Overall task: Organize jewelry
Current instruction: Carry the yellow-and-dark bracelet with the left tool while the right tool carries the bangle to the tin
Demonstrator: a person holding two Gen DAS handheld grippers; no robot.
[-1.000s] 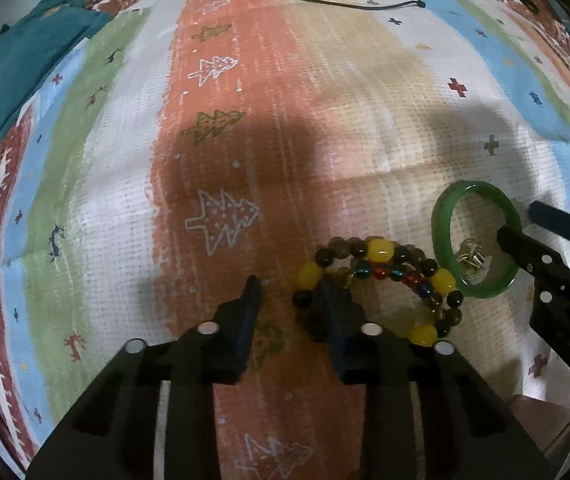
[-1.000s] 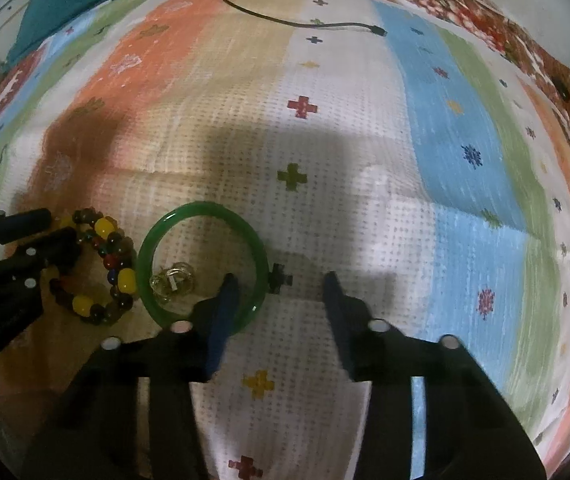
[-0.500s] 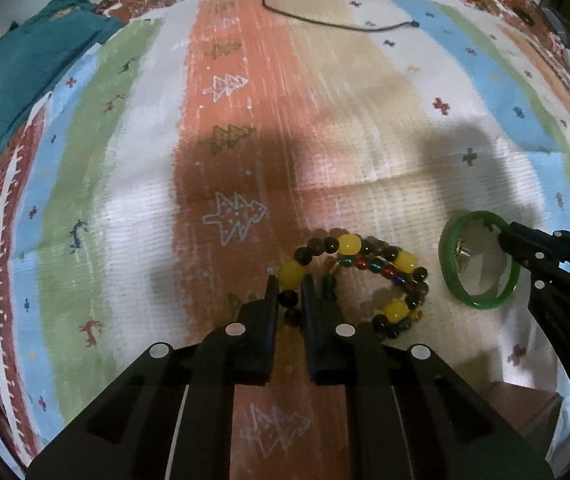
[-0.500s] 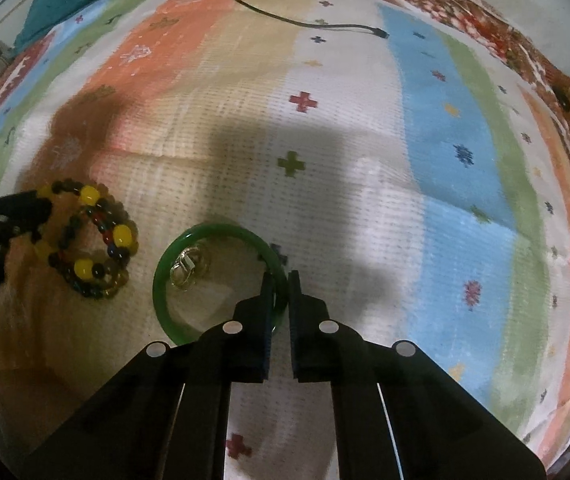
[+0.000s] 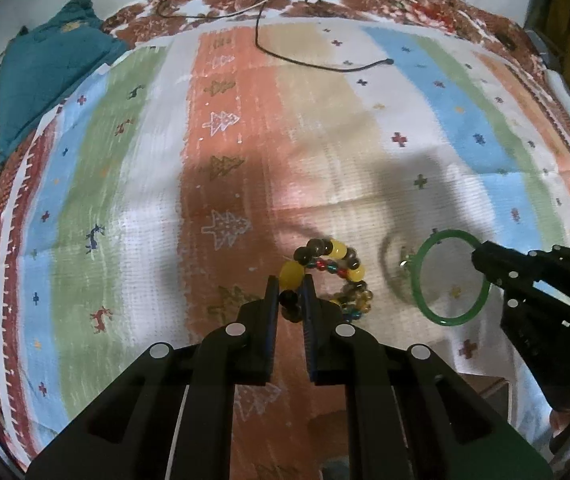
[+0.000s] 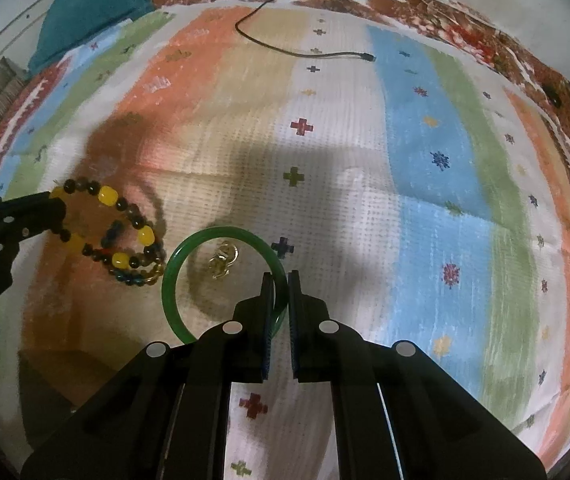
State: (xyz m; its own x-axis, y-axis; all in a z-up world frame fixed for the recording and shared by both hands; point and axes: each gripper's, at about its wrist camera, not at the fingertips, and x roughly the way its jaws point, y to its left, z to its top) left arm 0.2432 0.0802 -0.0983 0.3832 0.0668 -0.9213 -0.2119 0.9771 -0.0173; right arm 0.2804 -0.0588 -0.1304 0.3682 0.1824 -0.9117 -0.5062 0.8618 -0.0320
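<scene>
My left gripper (image 5: 289,292) is shut on a beaded bracelet (image 5: 331,276) of yellow, dark and coloured beads and holds it lifted off the striped cloth; the bracelet also shows in the right wrist view (image 6: 117,232). My right gripper (image 6: 281,280) is shut on the rim of a green bangle (image 6: 221,280) and holds it raised above the cloth; the bangle also shows in the left wrist view (image 5: 451,278). A small gold clasp piece (image 6: 223,260) lies on the cloth, seen through the bangle.
A striped patterned cloth (image 5: 325,140) covers the surface. A black cable (image 5: 317,62) lies at the far side. A teal fabric bundle (image 5: 41,76) sits at the far left. A brown box corner (image 6: 65,376) shows at the near edge.
Both grippers closed from open: the left on the beaded bracelet, the right on the green bangle. Both then lifted their pieces off the cloth; the gold piece stayed down.
</scene>
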